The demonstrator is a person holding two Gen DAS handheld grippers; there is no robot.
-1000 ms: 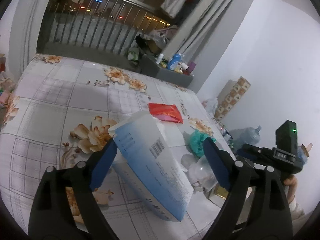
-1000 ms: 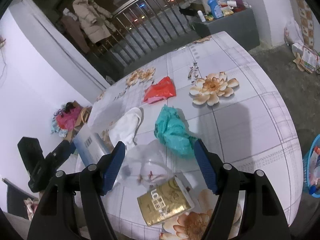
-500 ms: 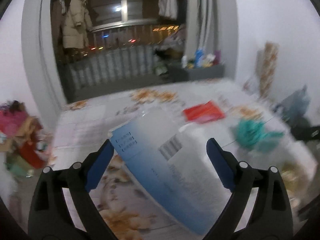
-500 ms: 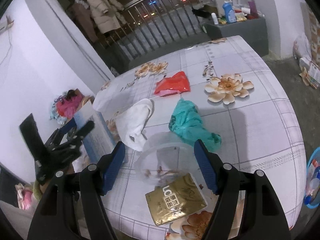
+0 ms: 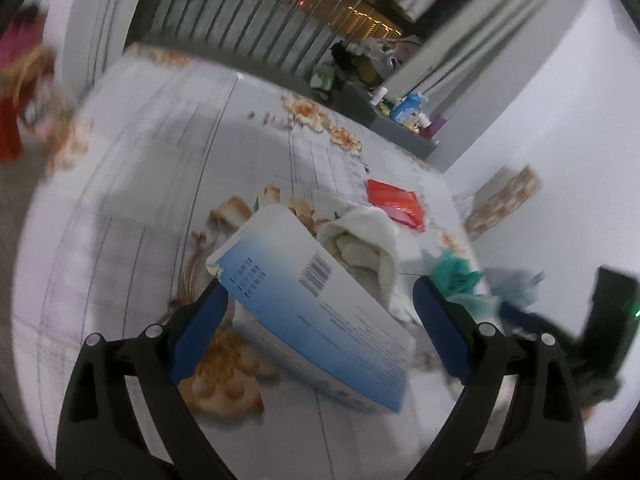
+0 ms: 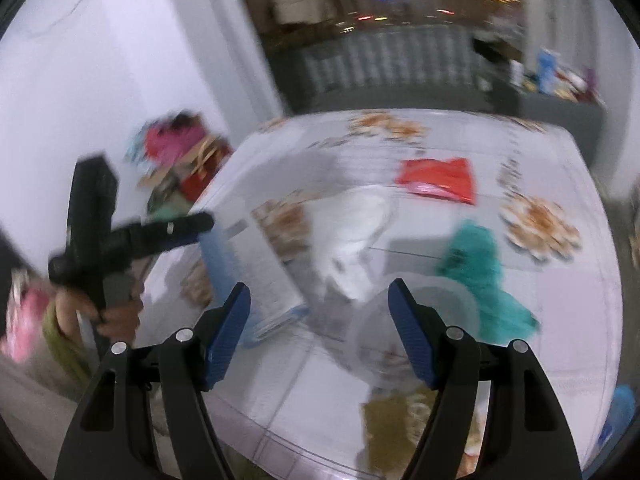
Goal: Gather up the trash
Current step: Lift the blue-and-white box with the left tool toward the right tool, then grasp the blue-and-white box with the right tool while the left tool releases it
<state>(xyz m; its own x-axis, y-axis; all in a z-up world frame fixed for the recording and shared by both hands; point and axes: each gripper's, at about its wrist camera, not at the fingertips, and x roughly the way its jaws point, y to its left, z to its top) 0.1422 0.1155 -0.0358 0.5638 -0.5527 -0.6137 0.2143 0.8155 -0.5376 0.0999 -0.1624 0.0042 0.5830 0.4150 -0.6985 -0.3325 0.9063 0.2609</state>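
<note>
- Left tool (image 5: 320,308) spread wide around the box (image 5: 316,312). The box sits tilted on the bench (image 5: 120,240), near side, touching neither pad as far as blur lets me judge.
- Thin carton, looks light and crushable: pinch it across the narrow faces, gently.
- Right tool (image 6: 318,334) also wide, empty, over a clear lid (image 6: 424,320).
- Cloth (image 5: 368,248) and teal bag (image 6: 480,272) beyond: soft, bunch anywhere.
</note>
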